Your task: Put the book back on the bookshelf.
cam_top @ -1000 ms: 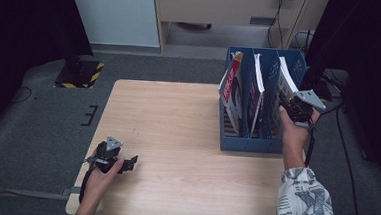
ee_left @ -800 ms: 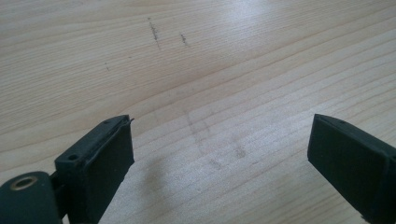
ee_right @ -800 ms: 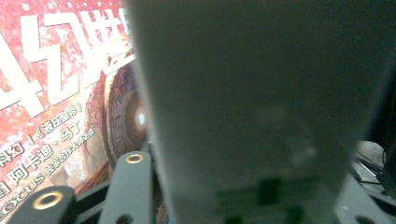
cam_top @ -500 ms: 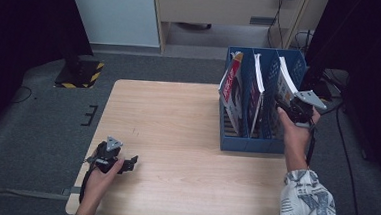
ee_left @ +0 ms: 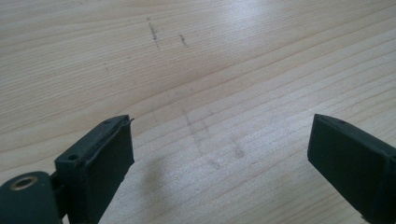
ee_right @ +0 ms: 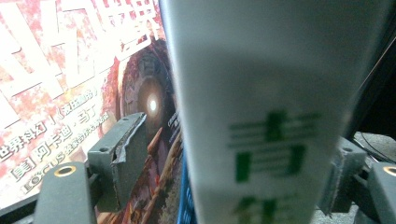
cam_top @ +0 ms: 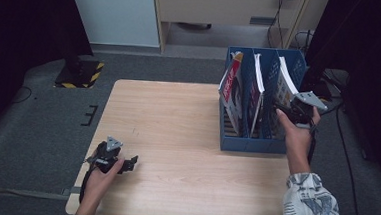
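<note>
Currently right gripper (cam_top: 284,113) sits at the rightmost slot of the blue file rack (cam_top: 249,141), jaws just opening around the spine of the white book (ee_right: 261,116); left pad stands clear of it, right pad contact unclear. Book upright in rack. Left gripper (cam_top: 131,164) rests low over the wooden table (cam_top: 178,117), jaws wide, nothing between

matt pale wood table (cam_top: 178,117), blue plastic file rack (cam_top: 249,143), glossy paper magazines (cam_top: 234,87).

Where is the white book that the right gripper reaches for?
In the high view, the white book stands in the rightmost slot of the blue file rack, at the table's right edge.
</note>
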Action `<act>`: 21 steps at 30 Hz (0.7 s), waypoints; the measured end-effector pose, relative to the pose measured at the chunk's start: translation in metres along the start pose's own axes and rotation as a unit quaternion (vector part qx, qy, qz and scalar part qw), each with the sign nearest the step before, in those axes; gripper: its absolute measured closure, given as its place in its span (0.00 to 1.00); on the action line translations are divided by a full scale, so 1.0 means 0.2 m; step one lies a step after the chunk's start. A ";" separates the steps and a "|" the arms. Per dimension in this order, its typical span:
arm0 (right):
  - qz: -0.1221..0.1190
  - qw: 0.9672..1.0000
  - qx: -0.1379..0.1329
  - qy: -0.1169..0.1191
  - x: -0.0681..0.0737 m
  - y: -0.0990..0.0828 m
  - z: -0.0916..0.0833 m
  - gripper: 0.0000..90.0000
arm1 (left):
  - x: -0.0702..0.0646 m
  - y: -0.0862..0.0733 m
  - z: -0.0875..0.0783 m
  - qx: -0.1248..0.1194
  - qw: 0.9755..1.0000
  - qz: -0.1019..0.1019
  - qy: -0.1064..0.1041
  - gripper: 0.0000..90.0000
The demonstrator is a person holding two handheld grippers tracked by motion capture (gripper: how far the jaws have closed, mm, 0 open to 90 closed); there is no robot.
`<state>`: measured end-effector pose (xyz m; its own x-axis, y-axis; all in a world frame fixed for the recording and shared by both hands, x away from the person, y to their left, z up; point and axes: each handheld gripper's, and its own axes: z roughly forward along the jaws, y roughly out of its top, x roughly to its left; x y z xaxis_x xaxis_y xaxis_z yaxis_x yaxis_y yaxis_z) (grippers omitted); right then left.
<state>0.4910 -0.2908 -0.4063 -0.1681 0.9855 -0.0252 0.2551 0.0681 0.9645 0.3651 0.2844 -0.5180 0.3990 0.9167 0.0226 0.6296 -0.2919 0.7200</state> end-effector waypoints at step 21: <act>0.003 1.000 0.004 0.011 -0.02 -0.02 -0.09 0.21 | -0.01 0.00 -0.01 -0.001 1.000 0.001 -0.001 0.07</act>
<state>0.4739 -0.2983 -0.4060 -0.1877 0.9821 -0.0135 0.2635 0.0636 0.9626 0.3634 0.2837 -0.5172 0.4005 0.9160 0.0228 0.6278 -0.2924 0.7214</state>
